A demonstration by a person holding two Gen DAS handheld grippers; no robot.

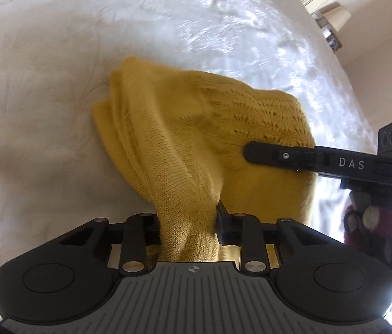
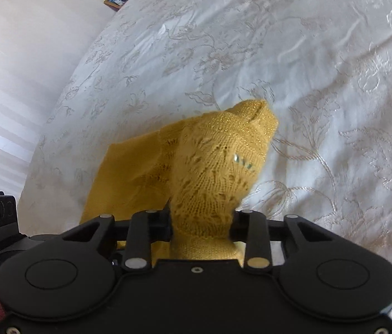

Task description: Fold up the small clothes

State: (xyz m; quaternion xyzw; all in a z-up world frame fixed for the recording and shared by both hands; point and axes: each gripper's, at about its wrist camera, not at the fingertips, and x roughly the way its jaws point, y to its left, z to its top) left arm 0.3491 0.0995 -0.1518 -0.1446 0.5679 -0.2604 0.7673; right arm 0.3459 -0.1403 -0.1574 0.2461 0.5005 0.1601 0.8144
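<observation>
Your left gripper (image 1: 187, 222) has its black jaws clamped on a bunched fold of the mustard-yellow knitted garment (image 1: 196, 139), which passes straight between them at the near edge of the left wrist view. From there the knit rises and spreads away from you, draping down onto the white bedspread with its embroidered floral pattern (image 1: 56, 83); the garment's far left edge lies in soft ridges on the bed. To the right in that same view, your right gripper (image 1: 279, 157) reaches in from the side, one black finger lying across the lacy openwork part of the knit, with a hand in a dark red fuzzy sleeve (image 1: 377, 228) beneath it.

In the right wrist view, your right gripper (image 2: 201, 222) is likewise closed on the garment (image 2: 218, 161), gripping a gathered piece of the openwork panel that stands up in a peak. A flat yellow part hangs to its left, and the bedspread (image 2: 307, 69) stretches beyond.
</observation>
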